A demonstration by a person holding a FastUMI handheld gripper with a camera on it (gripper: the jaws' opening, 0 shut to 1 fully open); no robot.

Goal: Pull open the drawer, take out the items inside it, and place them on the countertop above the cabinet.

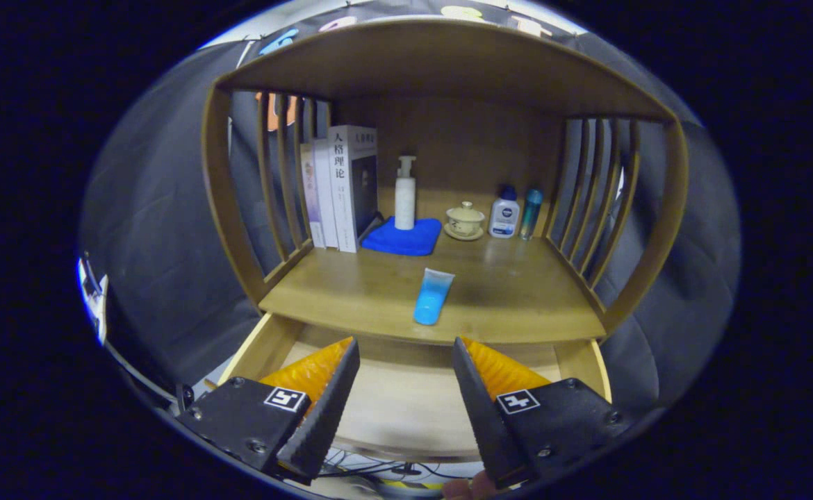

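The wooden drawer (260,347) is pulled out under the countertop (518,305); the part of its floor I see between my fingers is bare wood. A blue tube (433,296) lies on the countertop near its front edge, just beyond my fingers. My gripper (406,354) hovers above the drawer, open, with nothing between its fingers. The drawer's front part is hidden behind the gripper body.
At the back of the countertop stand books (340,187), a white pump bottle (405,194) on a blue cloth (406,239), a lidded teacup (465,221), a small white bottle (504,217) and a teal bottle (531,212). Slatted wooden sides (590,208) and a top shelf (441,62) enclose the space.
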